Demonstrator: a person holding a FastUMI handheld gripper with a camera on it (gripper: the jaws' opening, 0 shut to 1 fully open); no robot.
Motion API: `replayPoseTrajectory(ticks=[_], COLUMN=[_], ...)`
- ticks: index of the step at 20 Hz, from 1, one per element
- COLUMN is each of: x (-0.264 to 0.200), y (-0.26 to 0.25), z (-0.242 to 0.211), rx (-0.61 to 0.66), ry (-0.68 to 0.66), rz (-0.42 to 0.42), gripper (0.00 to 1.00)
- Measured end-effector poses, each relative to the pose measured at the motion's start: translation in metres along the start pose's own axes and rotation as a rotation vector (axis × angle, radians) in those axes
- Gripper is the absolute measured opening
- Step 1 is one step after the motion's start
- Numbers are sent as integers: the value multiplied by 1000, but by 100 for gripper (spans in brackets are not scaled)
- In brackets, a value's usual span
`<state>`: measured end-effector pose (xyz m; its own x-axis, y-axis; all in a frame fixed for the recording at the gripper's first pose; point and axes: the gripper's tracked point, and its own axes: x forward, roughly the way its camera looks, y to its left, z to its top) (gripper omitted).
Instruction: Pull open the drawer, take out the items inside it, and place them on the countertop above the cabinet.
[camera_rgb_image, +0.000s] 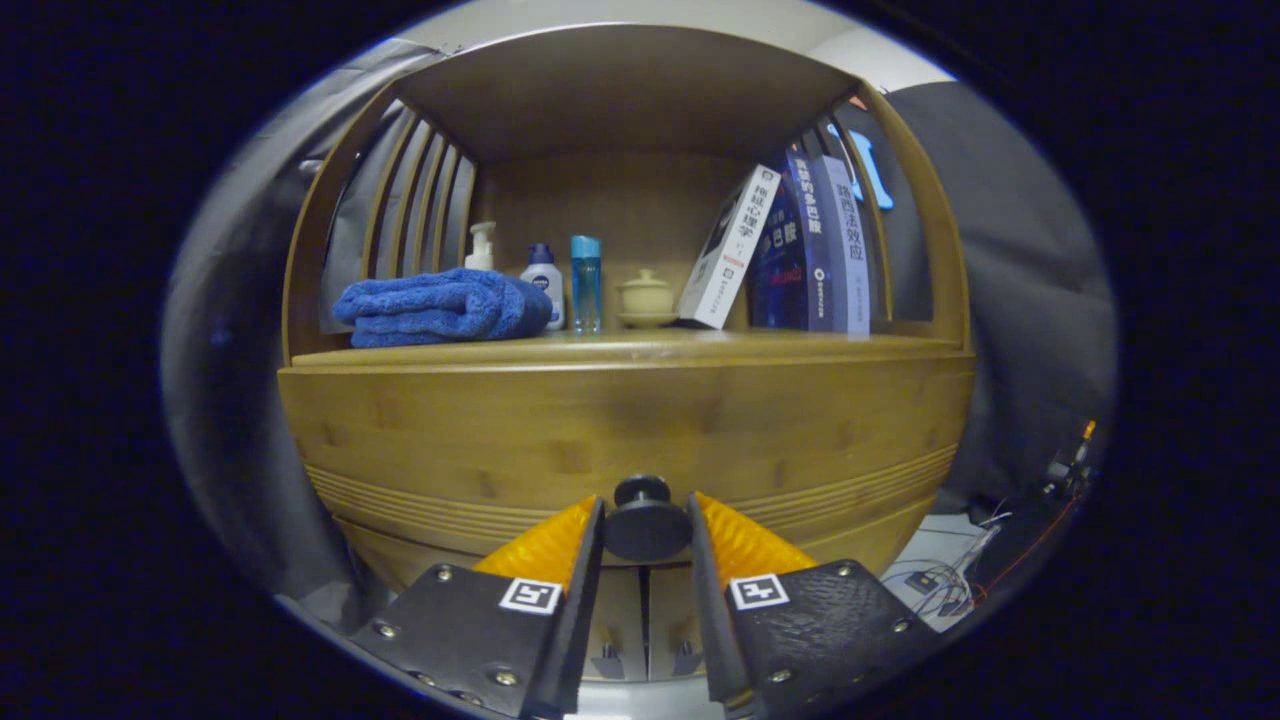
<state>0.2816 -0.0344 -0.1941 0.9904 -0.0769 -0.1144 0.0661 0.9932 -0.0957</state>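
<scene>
Gripper view: wooden cabinet straight ahead, drawer front across the middle of the frame, closed. Round dark knob at lower centre, sitting between the two fingers of the gripper. Fingers close in on either side of the knob, seemingly touching it; firm clamp or mere contact cannot be told.

Handling, as judged: knob small, hard, smooth, likely slippery; best taken on the narrow neck behind the cap so the fingers cannot slide off. Drawer front stiff wood, probably moderate drag; straight pull toward the camera, no twist.

Countertop above the drawer already carries a folded blue towel at left, bottles and a small lidded cup at centre, leaning books at right. Free room looks to be along the front edge.

Hidden: drawer contents entirely unseen. Knob base partly covered by the fingers. Cabinet bottom cut off by the gripper body.
</scene>
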Motion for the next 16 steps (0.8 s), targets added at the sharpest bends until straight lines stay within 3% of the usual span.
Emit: replayPoseTrajectory(ticks=[5, 6, 9, 10, 16], x=[-16, -2, 3, 2, -6], y=[3, 1, -4, -5, -4], z=[2, 0, 1, 1, 3], rx=[82, 83, 44, 42, 12], ry=[-2, 12, 18, 23, 22], rz=[25, 17, -12, -13, 4], gripper=[49, 42, 42, 31, 31])
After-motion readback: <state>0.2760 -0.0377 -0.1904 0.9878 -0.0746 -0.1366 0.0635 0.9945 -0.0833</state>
